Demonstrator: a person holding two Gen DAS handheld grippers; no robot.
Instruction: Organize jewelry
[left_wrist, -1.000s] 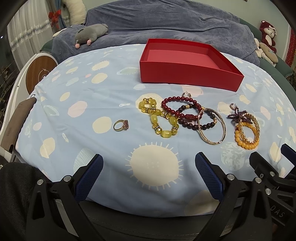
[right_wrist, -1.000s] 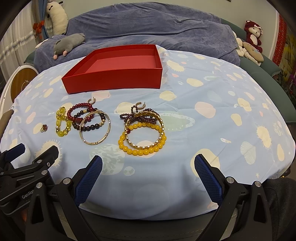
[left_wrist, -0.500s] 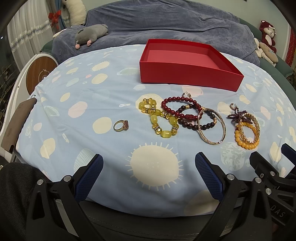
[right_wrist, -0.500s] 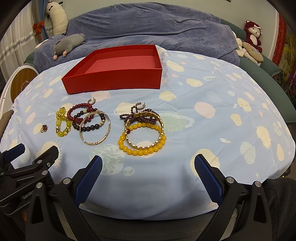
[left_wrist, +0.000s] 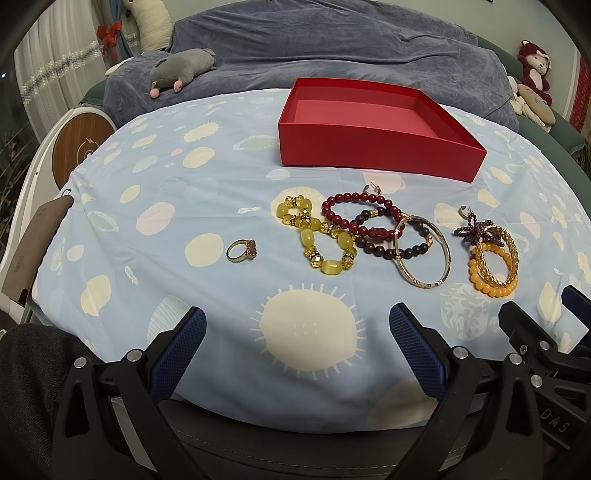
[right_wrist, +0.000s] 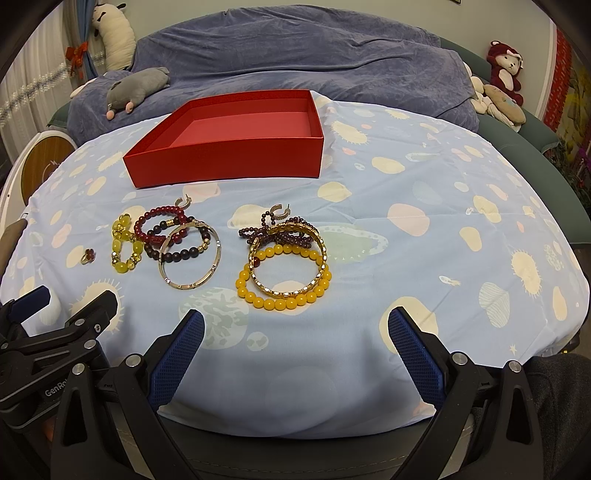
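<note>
While both hand-held grippers (left_wrist: 297, 350) (right_wrist: 295, 350) gape empty, one red box (left_wrist: 369, 147), one ring (left_wrist: 242, 250); seven bracelets.

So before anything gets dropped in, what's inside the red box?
The red box shows only bare pinkish floor inside; no jewelry is visible. Its near wall hides the front strip of the floor in both views, so something small lying there cannot be ruled out.

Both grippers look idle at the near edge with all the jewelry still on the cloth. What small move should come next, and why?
Probably ease the right gripper forward and down over the orange bead bracelet, the piece nearest its open fingers. The red box holds nothing visible, and the left gripper is also open, holding nothing, so nothing has been picked yet.
</note>
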